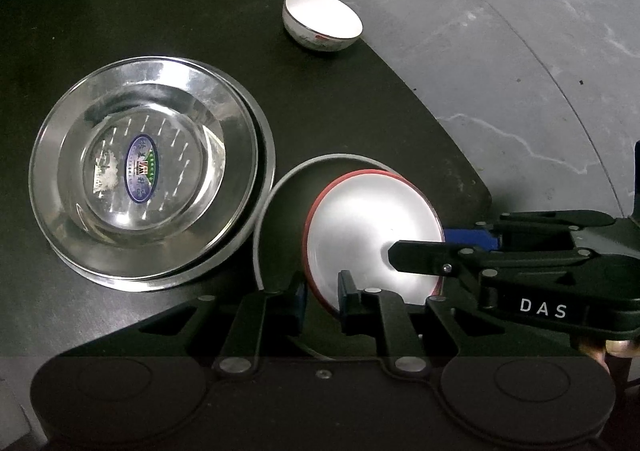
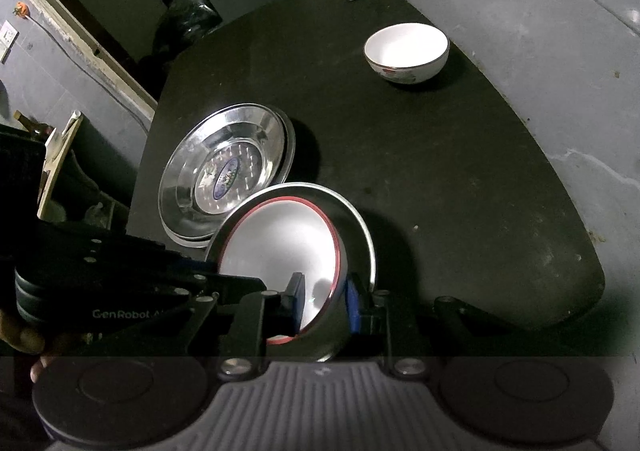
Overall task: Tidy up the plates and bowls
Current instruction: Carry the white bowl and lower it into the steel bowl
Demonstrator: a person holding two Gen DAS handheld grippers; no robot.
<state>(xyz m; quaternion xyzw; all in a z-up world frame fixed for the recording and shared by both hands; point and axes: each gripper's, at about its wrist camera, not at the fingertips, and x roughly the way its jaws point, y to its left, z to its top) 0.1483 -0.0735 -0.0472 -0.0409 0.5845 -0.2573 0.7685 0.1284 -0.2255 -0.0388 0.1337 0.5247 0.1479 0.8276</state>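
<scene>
Right wrist view | my right gripper [image 2: 324, 301] clamps the red-rimmed white bowl's [image 2: 280, 243] smooth wall | left gripper [image 1: 322, 291] pinches its opposite rim | shiny round steel plates [image 2: 224, 179] beyond.

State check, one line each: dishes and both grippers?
red-rimmed bowl: tilted inside the grey dish, gripped at two rim points
grey dish: on table, under the bowl
steel plates: stacked, untouched
white bowl: upright, empty, apart
left gripper: shut on bowl rim
right gripper: shut on bowl rim
</scene>
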